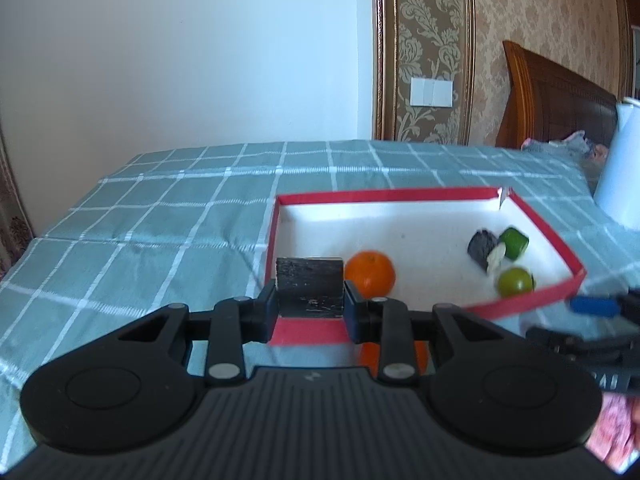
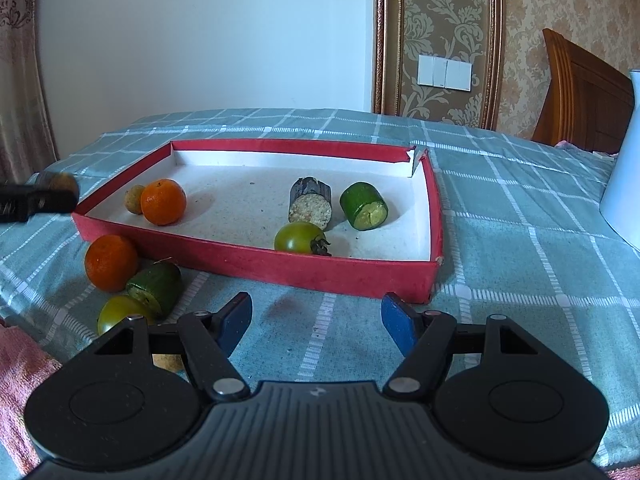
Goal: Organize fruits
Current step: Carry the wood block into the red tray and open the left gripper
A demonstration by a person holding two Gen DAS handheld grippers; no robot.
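Landmark: red tray (image 2: 256,264) on the checked tablecloth (image 2: 520,216).

Left gripper (image 1: 310,300) clamped on a dark cylinder chunk (image 1: 310,284), held above the tray's near-left wall. Right gripper (image 2: 316,326) jaws apart, nothing between them, just in front of the tray's near wall.

Inside the tray: orange (image 2: 163,201) and a small yellowish fruit (image 2: 134,199) at the left end; dark cut piece (image 2: 310,202), green cut piece (image 2: 363,205) and green tomato (image 2: 301,237) toward the right.

Outside, against the near-left corner: second orange (image 2: 111,263), green cut piece (image 2: 155,287), yellow-green tomato (image 2: 120,314), crowded together, touching. The near wall stands between these and the tray floor.

White container (image 2: 624,160) well right of the tray. Pink cloth (image 2: 20,364) at the near left.
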